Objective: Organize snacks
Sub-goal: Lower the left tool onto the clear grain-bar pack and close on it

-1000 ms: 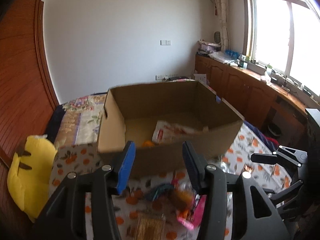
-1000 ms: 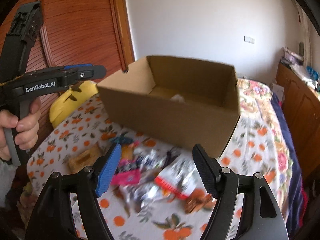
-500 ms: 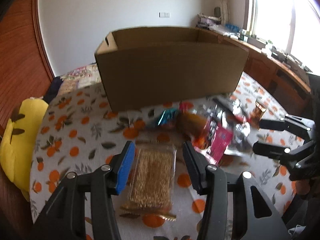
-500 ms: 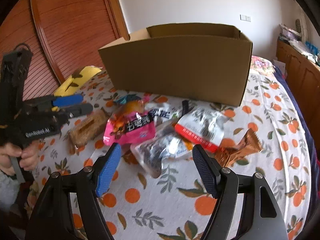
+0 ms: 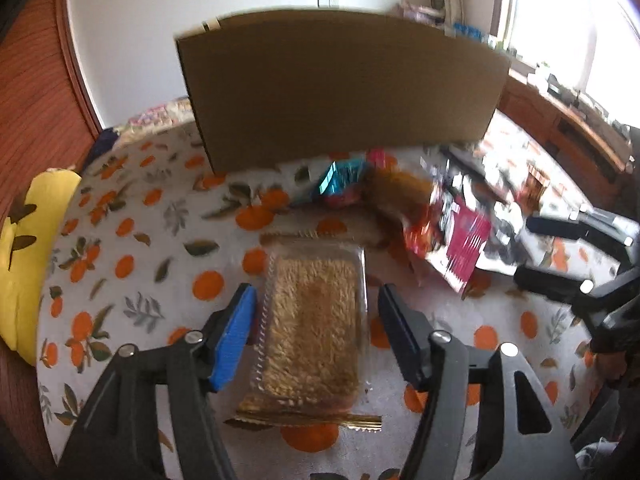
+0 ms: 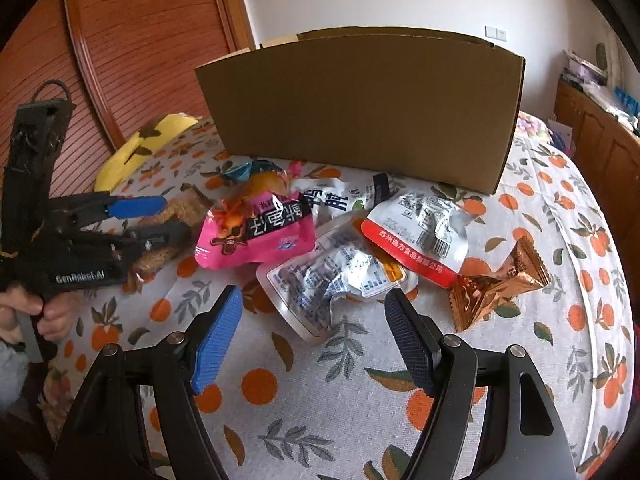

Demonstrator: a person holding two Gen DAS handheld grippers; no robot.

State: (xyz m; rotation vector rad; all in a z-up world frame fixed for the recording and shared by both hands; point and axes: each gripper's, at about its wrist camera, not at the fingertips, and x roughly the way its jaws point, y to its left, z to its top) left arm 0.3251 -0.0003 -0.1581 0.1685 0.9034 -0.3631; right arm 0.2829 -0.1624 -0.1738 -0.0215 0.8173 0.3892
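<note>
A brown crispy snack in a clear wrapper [image 5: 316, 320] lies on the orange-print cloth. My left gripper [image 5: 316, 292] straddles it with its jaws opening, and a gap shows at each pad. In the right wrist view the left gripper [image 6: 176, 218] sits low at the left, held by a hand. My right gripper [image 6: 313, 298] stands open just above a silver-white packet [image 6: 332, 276], gripping nothing. Beside that packet lie a pink packet [image 6: 256, 236], a white-and-red packet [image 6: 424, 232] and a copper foil sweet [image 6: 496, 284]. The cardboard box [image 6: 360, 108] stands behind the pile.
A yellow plush toy [image 5: 24, 248] lies at the table's left edge. A teal wrapper [image 5: 340, 176] sits against the box front. The right gripper [image 5: 522, 250] shows at the right of the left wrist view. Wooden cabinets and a window are at the far right.
Both grippers have sunk toward the table, so the box now shows only its front wall. The left jaws have widened around the brown snack. The right jaws kept the same width.
</note>
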